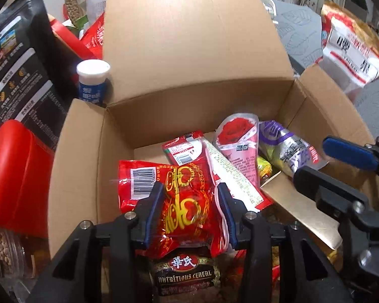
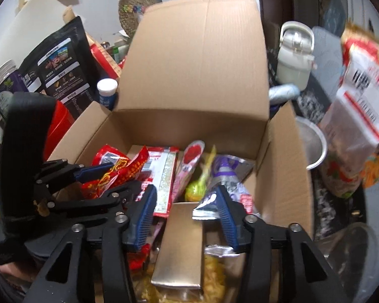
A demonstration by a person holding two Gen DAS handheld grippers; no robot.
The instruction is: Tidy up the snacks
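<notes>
We held two grippers over an open box (image 1: 189,50); its far flap stood upright and its side flaps leaned outward. The left gripper (image 1: 190,214) had its fingers (image 1: 154,212) narrow, closed on a red packet (image 1: 182,202) with gold print and a barcode; the packet hung at the near left of the box, above a dark cereal pack (image 1: 185,275). The right gripper (image 2: 182,217) had its fingers (image 2: 226,217) apart; one pad lay against the end of a purple bag (image 2: 224,179), the other stood clear of it, so nothing was pinched. Between those fingers, lower down, we saw a gold carton (image 2: 182,242) on yellow crisps (image 2: 214,272). Inside the box lay a red-and-white packet (image 1: 189,151), a pink pouch with a rose (image 1: 237,139) and a small yellow sweet (image 1: 264,169), the pouch leaning between the red-and-white packet and the purple bag. Left of the box stood a black pouch (image 1: 20,58), a red tin (image 1: 15,176) and a white-capped bottle (image 1: 92,80); the bottle was just beside the far flap. To the right a large red-and-white bag (image 2: 361,96) showed blurred, with a white kettle (image 2: 294,55) behind the box; whether the bag rested on the desk we could not tell.
</notes>
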